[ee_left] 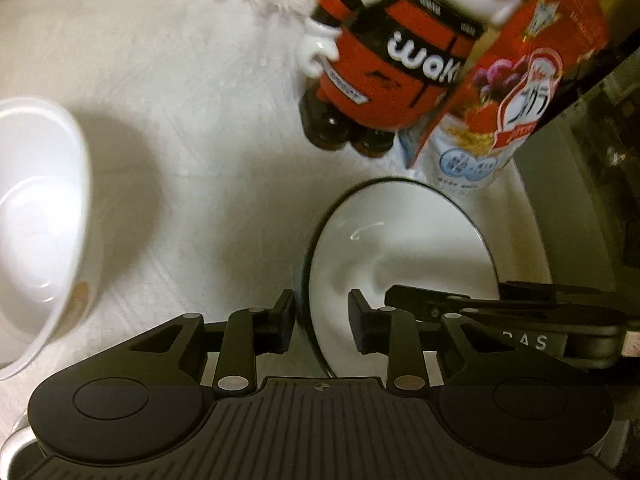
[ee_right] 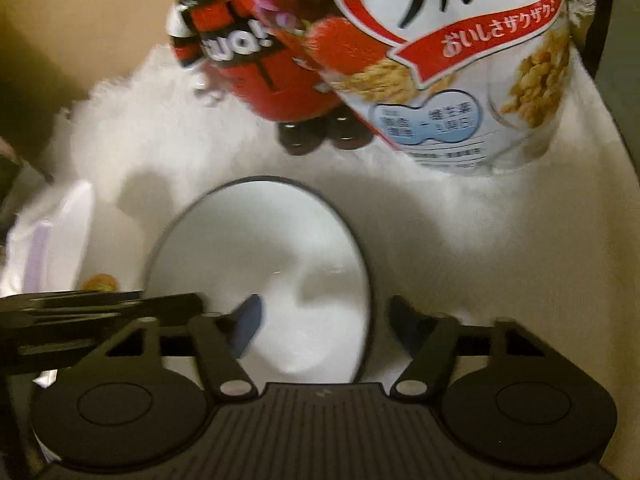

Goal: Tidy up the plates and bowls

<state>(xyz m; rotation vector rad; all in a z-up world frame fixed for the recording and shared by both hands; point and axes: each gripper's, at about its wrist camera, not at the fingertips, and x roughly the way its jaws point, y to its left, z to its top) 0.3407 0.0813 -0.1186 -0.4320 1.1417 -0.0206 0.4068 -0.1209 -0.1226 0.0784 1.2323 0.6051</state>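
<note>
**Two grippers straddled the rim of one dark-edged bowl**

The left gripper (ee_left: 322, 322) and the right gripper (ee_right: 320, 332) had both come to the same white ceramic bowl with a thin dark rim (ee_left: 400, 248), one on each side. In the left wrist view the bowl's near left edge passed between the fingers, one finger outside the wall and one inside the hollow; a gap showed on both sides of the rim, so the jaws stood apart around it and were not clamped. In the right wrist view the bowl (ee_right: 260, 264) sat the same way, its right edge running between the fingers, the left finger over the inside and the right finger outside. That view was blurred, yet space showed between pads and rim, so those jaws also read as apart, not gripping. Taking opposite edges probably served to lift the bowl level and steady.

The bowl rested on a white textured cloth (ee_left: 192, 120), just in front of a red and black pack of small dark bottles (ee_left: 384, 64) and a red and white cereal bag printed with berries (ee_left: 516, 92). It was glossy, plain white inside and looked empty, with a small highlight on its inner wall.

A second bowl, plain white with no dark rim (ee_left: 36, 220), lay well apart to the left on the same cloth, likely where the first would be stacked.
</note>
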